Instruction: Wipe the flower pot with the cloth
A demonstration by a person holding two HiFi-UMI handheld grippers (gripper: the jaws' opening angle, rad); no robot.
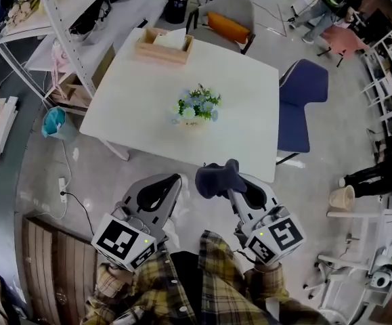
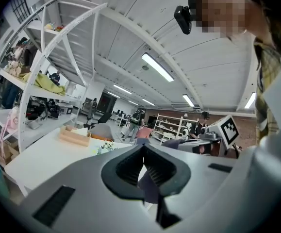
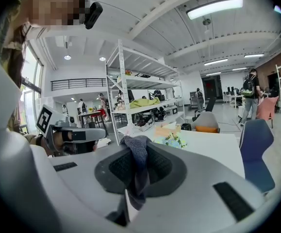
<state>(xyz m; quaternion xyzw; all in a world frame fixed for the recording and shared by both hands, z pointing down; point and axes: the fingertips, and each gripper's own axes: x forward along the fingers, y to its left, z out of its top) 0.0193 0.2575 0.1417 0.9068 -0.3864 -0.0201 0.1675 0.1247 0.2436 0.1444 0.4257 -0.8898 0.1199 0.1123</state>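
A small flower pot (image 1: 194, 111) with blue and white flowers stands in the middle of the white table (image 1: 141, 93). It also shows in the right gripper view as the flower pot (image 3: 172, 141), beyond the jaws. Both grippers hang short of the table's near edge. My right gripper (image 1: 227, 179) is shut on a dark blue cloth (image 1: 216, 177), which drapes over its jaws as the cloth (image 3: 136, 164). My left gripper (image 1: 177, 180) is shut with nothing in it, its jaws pressed together in its own view (image 2: 144, 152).
A wooden box (image 1: 163, 46) sits at the table's far edge. A blue chair (image 1: 301, 104) stands at the table's right, a grey chair with an orange cushion (image 1: 227, 20) behind it. White shelving (image 1: 60, 26) runs along the left. A teal bin (image 1: 56, 123) sits on the floor.
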